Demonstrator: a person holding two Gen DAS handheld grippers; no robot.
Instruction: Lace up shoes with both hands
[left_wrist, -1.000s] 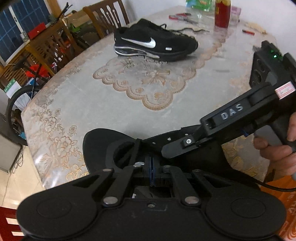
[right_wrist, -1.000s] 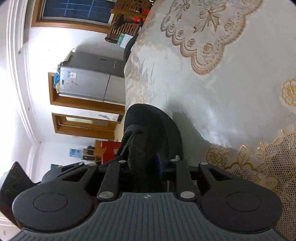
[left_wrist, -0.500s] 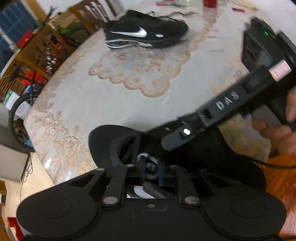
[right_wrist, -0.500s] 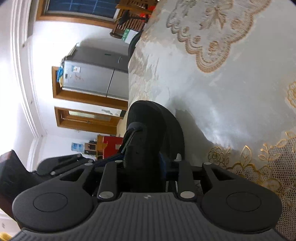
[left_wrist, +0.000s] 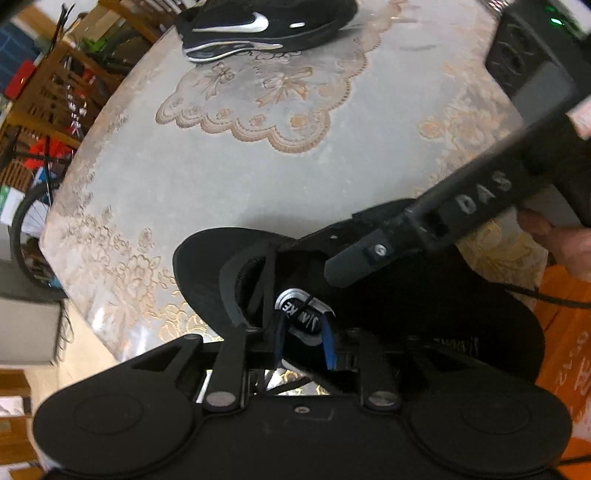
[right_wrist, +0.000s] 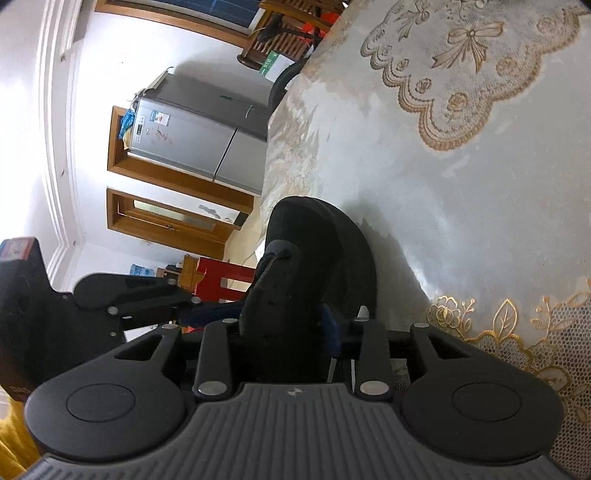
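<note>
A black shoe (left_wrist: 207, 273) lies at the near edge of the table, toe toward the left; it also shows in the right wrist view (right_wrist: 317, 258). A black lace (left_wrist: 264, 280) runs from the front eyelets back over the tongue label (left_wrist: 295, 308). My left gripper (left_wrist: 303, 343) is open, its blue-padded fingers (left_wrist: 330, 345) either side of the tongue, the lace along the left finger. My right gripper (right_wrist: 288, 328) is shut on the shoe's eyelet flap; its body crosses the left wrist view (left_wrist: 424, 236). A second black shoe (left_wrist: 266, 26) stands at the far side.
The table (left_wrist: 229, 173) has a pale cloth with gold lace patterns, and its rounded edge drops off at the left. Wooden chairs (left_wrist: 48, 88) and a bicycle wheel (left_wrist: 26, 229) stand beyond it. A fridge (right_wrist: 199, 136) stands by the wall.
My left gripper has opened and risen over the shoe, so the tongue label and lace now show between its fingers. My right gripper has kept its hold on the shoe.
</note>
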